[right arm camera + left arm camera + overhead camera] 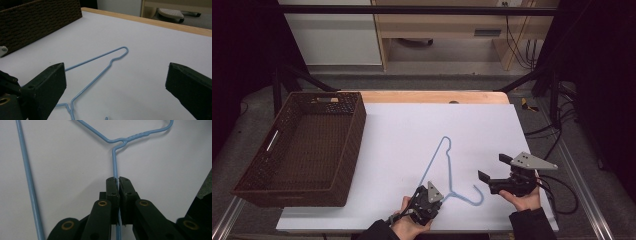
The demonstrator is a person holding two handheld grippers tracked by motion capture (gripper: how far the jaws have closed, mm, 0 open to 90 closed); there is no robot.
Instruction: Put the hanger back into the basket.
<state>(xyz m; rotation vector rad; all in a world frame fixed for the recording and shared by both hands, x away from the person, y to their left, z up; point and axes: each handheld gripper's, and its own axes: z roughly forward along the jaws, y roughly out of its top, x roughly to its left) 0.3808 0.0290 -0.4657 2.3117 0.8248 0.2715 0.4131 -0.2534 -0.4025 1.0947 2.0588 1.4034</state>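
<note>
Blue wire hanger (443,170): lies flat on the white table cover (412,125), near the person's edge, its hook end pointing toward the right gripper; in the left gripper view (115,162) its twisted neck sits just ahead of the jaws.
Left gripper (426,198): clenched on one wire of the hanger close to the neck; the left gripper view shows the two black jaws pressed together with the blue wire pinched between them.
Right gripper (493,173): released, jaws spread wide, holding nothing; it hovers just right of the hook, apart from it. In the right gripper view the hanger (100,65) lies on the cover ahead, between the two open jaws.
Wicker basket (272,190): dark brown, on the left of the table, well apart from the hanger; nothing can be seen inside it.
Done so far: as I judge it, the grasp on the hanger is made by the left gripper, and that is all; the hanger looks to be resting on the cover, not lifted.
Left to do: probably a second hold by the right gripper near the hook, then the lift and the carry, likely toward the basket, though the pictures do not settle where it goes.
</note>
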